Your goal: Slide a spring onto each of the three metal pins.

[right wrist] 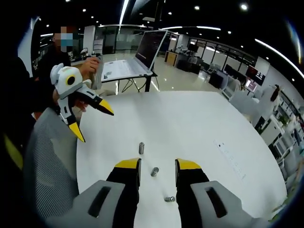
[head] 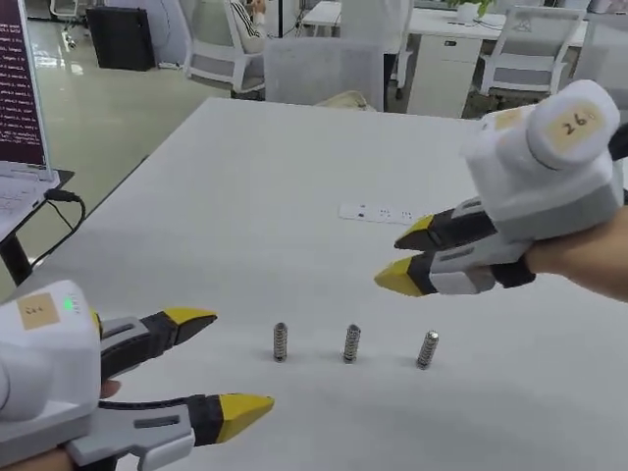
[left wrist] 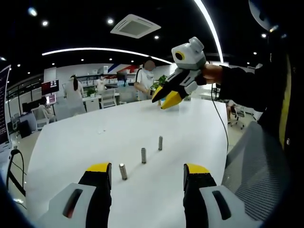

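Note:
Three short metal pins stand in a row on the white table (head: 245, 196), each with a spring around it: left spring (head: 281, 341), middle spring (head: 351, 343), right spring (head: 427, 349). They also appear as spring (left wrist: 123, 171), spring (left wrist: 143, 155), spring (left wrist: 160, 143), and as spring (right wrist: 141, 148), spring (right wrist: 155, 172), spring (right wrist: 169, 199). My left gripper (head: 221, 365) (left wrist: 147, 171) hovers open near the front left of the row, holding nothing. My right gripper (head: 402, 257) (right wrist: 157, 165) hangs above the row's right end, its jaws a little apart and empty.
A white power strip (head: 383, 213) lies flat behind the pins. A laptop (head: 15, 186) with a cable stands on a stand off the table's left edge. Office chairs (head: 319, 69) and desks line the far end. People stand in the background.

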Action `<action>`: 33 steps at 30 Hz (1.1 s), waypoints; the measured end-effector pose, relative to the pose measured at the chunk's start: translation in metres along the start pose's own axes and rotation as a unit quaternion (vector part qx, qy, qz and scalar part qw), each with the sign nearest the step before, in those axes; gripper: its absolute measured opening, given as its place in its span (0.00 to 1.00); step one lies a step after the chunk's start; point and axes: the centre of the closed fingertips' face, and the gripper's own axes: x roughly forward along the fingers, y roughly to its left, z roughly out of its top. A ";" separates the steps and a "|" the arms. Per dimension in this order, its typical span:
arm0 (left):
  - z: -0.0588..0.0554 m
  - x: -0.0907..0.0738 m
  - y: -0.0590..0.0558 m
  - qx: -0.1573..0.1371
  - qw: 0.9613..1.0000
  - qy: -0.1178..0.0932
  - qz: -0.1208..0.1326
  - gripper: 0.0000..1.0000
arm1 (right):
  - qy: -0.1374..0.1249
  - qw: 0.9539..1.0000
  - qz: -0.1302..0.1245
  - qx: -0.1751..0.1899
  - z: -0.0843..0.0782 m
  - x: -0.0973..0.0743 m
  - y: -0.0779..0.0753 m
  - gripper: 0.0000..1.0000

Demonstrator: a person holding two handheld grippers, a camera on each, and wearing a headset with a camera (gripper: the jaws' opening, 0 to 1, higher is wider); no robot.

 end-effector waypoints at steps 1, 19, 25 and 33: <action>0.000 0.000 0.000 0.000 1.000 0.000 0.000 0.57 | -0.006 1.000 -0.002 0.006 -0.001 -0.003 0.000 0.26; 0.001 0.000 -0.003 0.001 1.000 0.002 0.000 0.57 | -0.068 0.994 -0.049 0.073 -0.047 -0.039 0.005 0.31; -0.001 0.000 -0.001 -0.003 1.000 0.004 0.001 0.57 | -0.072 0.991 -0.057 0.101 -0.069 -0.042 0.007 0.35; -0.006 0.001 0.001 -0.010 1.000 0.007 0.001 0.58 | -0.080 0.986 -0.068 0.131 -0.097 -0.044 0.011 0.40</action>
